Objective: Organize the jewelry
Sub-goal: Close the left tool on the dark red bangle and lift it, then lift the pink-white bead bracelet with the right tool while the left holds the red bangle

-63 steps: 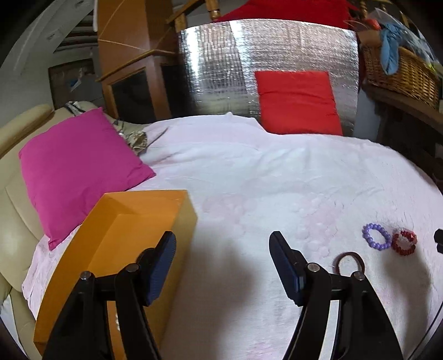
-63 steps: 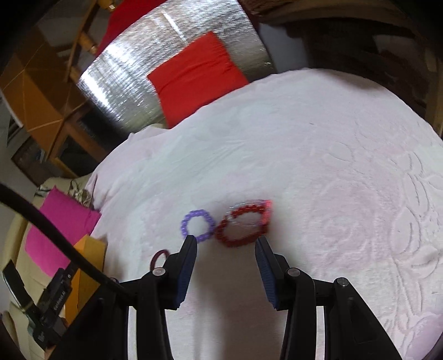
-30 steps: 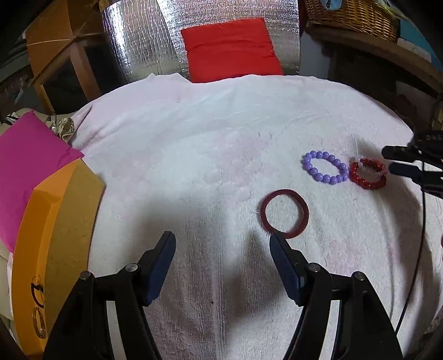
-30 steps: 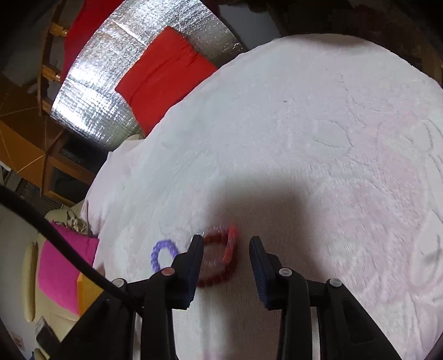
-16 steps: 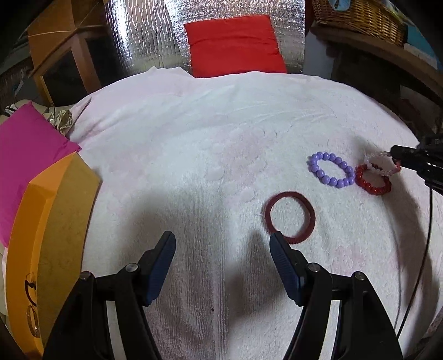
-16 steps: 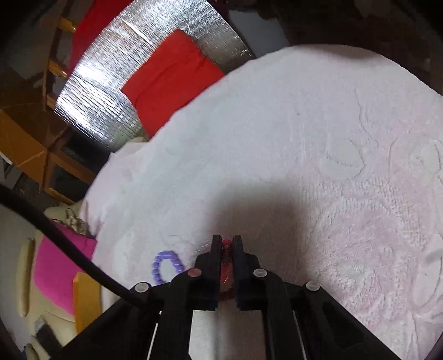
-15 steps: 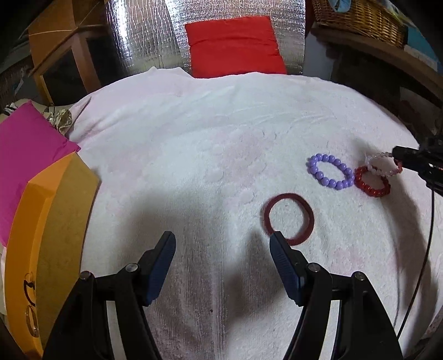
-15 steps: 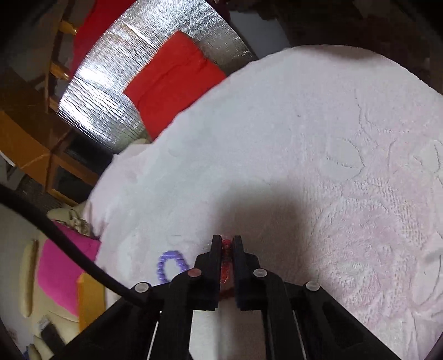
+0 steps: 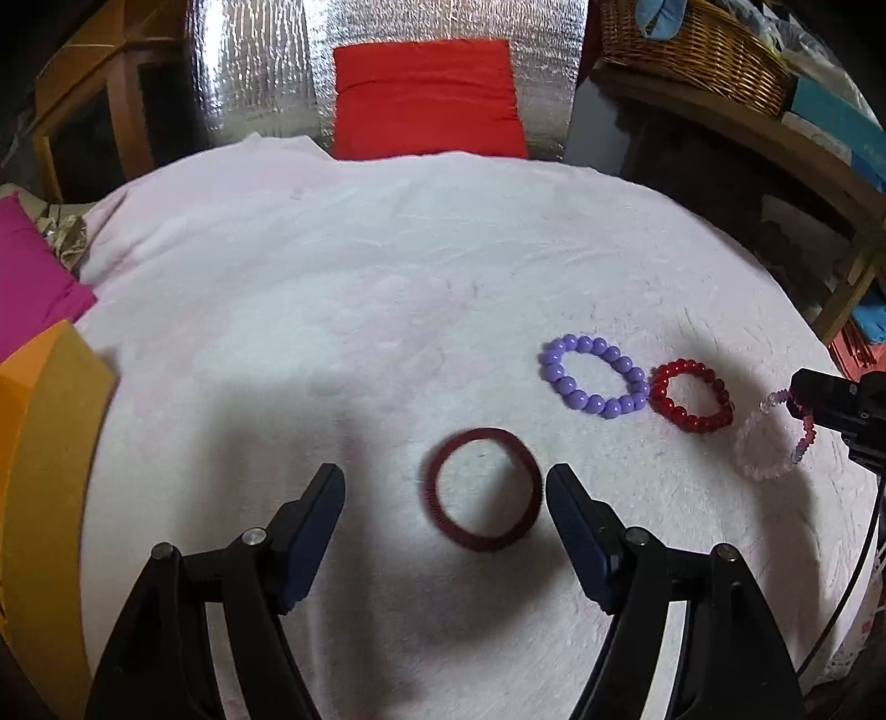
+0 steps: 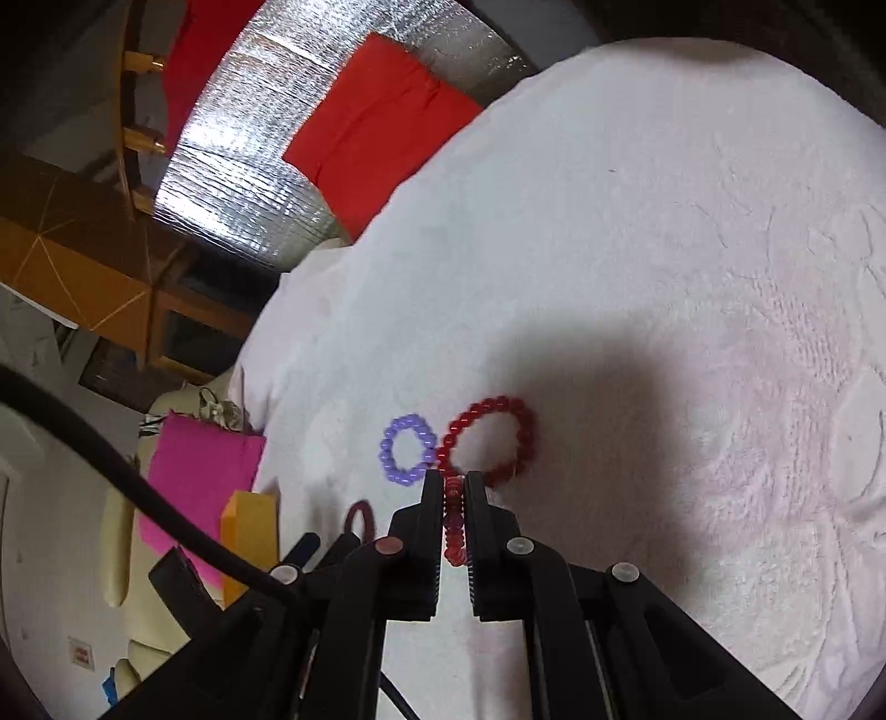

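Observation:
A dark red ring [image 9: 480,435] lies on the pale pink cloth [image 9: 332,288], just ahead of my left gripper [image 9: 443,490]. Its jaws are opening; the ring sits between the fingertips, nearer the right one, and the pads do not press on it. Further right lie a purple bead bracelet [image 9: 576,344] and a red bead bracelet [image 9: 686,365], touching each other. My right gripper [image 10: 454,487] is shut on a pale pink bead bracelet [image 10: 453,518]. The pale pink bracelet [image 9: 767,471] hangs from the right gripper [image 9: 797,396] at the right edge. The purple bracelet [image 10: 410,422] and red bracelet [image 10: 490,407] lie just beyond it.
An orange box [image 9: 39,454] stands at the cloth's left edge beside a magenta cushion [image 9: 27,288]. A red cushion [image 9: 426,94] leans on a silver foil panel [image 9: 249,72] at the back. A wicker basket [image 9: 692,50] sits on a shelf at right. A black cable [image 10: 111,459] crosses the right wrist view.
My right gripper shut on the pale pink bracelet and drew it away from the red one. My left gripper moved closer to the dark red ring and its jaws widened slightly.

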A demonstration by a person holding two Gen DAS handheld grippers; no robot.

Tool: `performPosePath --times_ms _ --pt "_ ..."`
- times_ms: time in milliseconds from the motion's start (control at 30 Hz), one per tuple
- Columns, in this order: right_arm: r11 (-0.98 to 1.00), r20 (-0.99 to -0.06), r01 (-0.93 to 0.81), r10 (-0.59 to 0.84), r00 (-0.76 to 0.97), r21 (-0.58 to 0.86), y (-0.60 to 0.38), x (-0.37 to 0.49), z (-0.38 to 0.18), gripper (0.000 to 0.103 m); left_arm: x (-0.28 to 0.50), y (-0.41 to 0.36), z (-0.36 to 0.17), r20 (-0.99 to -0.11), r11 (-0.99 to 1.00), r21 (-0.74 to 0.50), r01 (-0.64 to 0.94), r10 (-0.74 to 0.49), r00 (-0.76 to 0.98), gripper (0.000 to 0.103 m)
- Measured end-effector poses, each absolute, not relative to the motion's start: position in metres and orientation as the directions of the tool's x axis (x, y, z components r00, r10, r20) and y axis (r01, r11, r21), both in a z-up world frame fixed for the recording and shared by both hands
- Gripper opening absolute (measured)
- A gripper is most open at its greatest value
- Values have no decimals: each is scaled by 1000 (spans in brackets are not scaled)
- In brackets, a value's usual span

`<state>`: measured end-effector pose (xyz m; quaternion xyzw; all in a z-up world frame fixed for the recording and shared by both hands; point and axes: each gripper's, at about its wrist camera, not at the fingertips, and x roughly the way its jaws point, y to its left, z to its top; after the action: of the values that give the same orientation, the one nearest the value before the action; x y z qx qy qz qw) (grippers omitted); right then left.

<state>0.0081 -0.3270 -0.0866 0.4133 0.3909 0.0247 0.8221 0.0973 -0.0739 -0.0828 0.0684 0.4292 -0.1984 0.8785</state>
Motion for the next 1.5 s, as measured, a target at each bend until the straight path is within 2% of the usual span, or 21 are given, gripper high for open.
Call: performPosePath --times_ms 267,333,400,533,600,700,767,800,833,967,1167,1500 --pt "704 -727 363 315 610 610 -343 10 -106 11 100 -84 -94 -794 916 -66 396 -288 535 75" --pt "731 -755 372 292 587 572 -343 12 -107 12 99 -82 -94 -788 914 -71 399 -297 539 68" --pt "747 -775 376 285 563 548 -342 14 -111 12 100 -79 -93 -783 911 -80 405 -309 540 51" --pt "760 -796 385 273 541 523 -341 20 -116 17 98 -71 -92 -778 908 -107 404 -330 535 34" --pt "764 -796 383 268 543 519 -339 21 -114 21 98 -67 -90 -776 908 -121 401 -338 532 21" --pt "778 -794 372 253 553 506 -334 22 -115 22 97 -61 -89 -776 906 -138 399 -349 525 12" --pt "794 -786 343 253 565 502 -329 22 -113 20 97 -57 -88 -777 904 -136 405 -351 523 10" --pt "799 -781 327 262 566 505 -325 22 -111 12 97 -56 -88 -778 903 -137 407 -352 521 10" --pt "798 -778 317 276 565 513 -323 22 -111 10 96 -54 -87 -777 903 -138 408 -354 521 9" --pt "797 -752 273 310 581 539 -311 24 -104 9 92 -45 -80 -766 902 -134 411 -358 534 9" --pt "771 -668 176 384 637 612 -289 24 -83 9 79 -23 -66 -745 906 -137 401 -361 561 9" --pt "777 -603 70 425 676 626 -243 22 -60 9 62 14 -44 -708 919 -159 362 -362 607 9"
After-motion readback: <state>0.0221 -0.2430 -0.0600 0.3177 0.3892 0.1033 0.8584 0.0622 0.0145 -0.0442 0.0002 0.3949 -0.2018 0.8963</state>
